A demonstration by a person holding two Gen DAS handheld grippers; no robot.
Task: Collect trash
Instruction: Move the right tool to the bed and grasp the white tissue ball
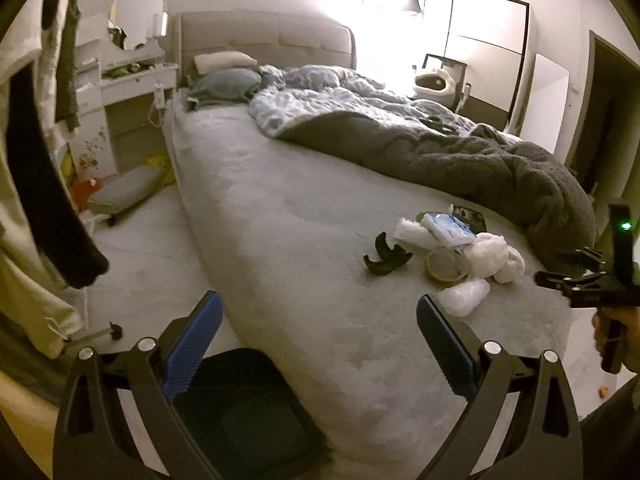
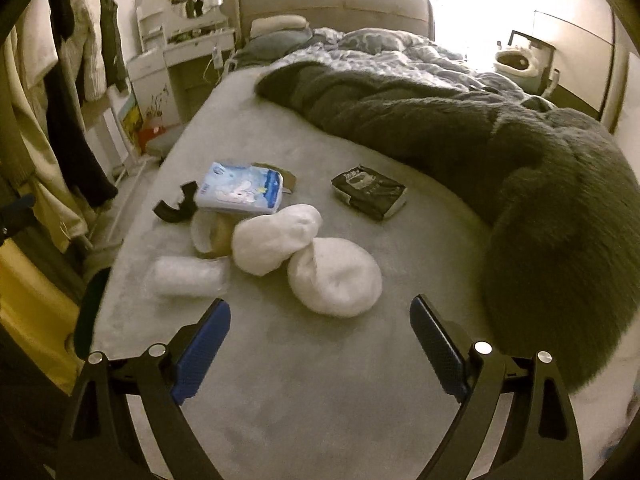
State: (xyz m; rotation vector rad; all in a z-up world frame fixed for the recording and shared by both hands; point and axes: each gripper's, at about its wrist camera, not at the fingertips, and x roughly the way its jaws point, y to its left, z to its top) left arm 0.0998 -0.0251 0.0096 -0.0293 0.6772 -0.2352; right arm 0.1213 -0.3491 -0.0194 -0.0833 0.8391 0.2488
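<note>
The right gripper (image 2: 320, 344) hangs over the bed (image 2: 320, 400) with its blue fingers (image 2: 202, 350) wide apart, holding nothing. At 12 o'clock two white fluffy wads (image 2: 334, 278) touch each other. A blue tissue pack (image 2: 240, 188) lies at 11 o'clock, a black packet (image 2: 368, 194) at 1 o'clock.

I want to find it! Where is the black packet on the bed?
In the right wrist view the black packet lies flat on the bed, right of the blue packet, near the grey blanket.

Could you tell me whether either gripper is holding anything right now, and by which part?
Nothing is held: the left gripper and right gripper have open, empty jaws above the bed.
</note>
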